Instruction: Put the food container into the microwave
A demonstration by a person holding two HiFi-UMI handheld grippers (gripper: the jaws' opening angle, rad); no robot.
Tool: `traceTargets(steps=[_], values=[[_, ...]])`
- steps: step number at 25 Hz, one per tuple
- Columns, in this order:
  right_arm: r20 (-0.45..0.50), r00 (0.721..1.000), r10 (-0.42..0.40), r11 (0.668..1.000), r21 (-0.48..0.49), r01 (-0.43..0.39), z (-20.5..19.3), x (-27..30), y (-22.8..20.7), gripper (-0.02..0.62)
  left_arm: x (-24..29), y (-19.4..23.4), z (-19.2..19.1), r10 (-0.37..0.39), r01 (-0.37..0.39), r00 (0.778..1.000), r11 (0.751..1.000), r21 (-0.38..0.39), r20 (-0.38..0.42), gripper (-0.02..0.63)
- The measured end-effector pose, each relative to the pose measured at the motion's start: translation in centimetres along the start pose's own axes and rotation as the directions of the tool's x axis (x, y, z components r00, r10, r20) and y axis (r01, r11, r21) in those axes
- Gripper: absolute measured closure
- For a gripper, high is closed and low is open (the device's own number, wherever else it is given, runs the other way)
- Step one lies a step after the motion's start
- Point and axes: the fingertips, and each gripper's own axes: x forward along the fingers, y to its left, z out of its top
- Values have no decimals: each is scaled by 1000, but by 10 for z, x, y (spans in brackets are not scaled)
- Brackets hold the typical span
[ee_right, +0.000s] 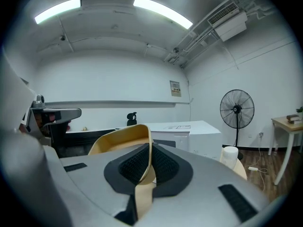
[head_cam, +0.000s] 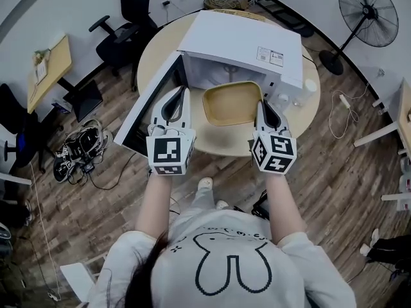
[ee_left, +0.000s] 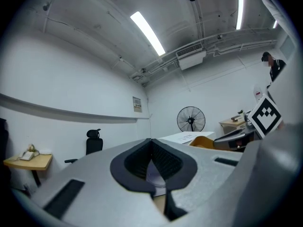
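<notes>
A tan, shallow food container hangs at the mouth of the white microwave, whose dark door stands swung open to the left. My right gripper is shut on the container's right rim; in the right gripper view the tan rim runs between the pads at the right gripper. My left gripper is shut with nothing visible in it, above the open door and just left of the container. The left gripper view shows the left gripper with jaws together and the container off to the right.
The microwave stands on a round wooden table. A small white bottle is at the microwave's right. A floor fan is at back right, an office chair at back left, and tangled cables lie on the floor.
</notes>
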Motion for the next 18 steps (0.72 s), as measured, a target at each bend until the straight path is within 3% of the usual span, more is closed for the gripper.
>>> traceTargets(steps=[18], values=[[-60,995,-82,996,25,84,-33,78,-11,557,70,24,-30,-79,79,996,997,-10,28,597]])
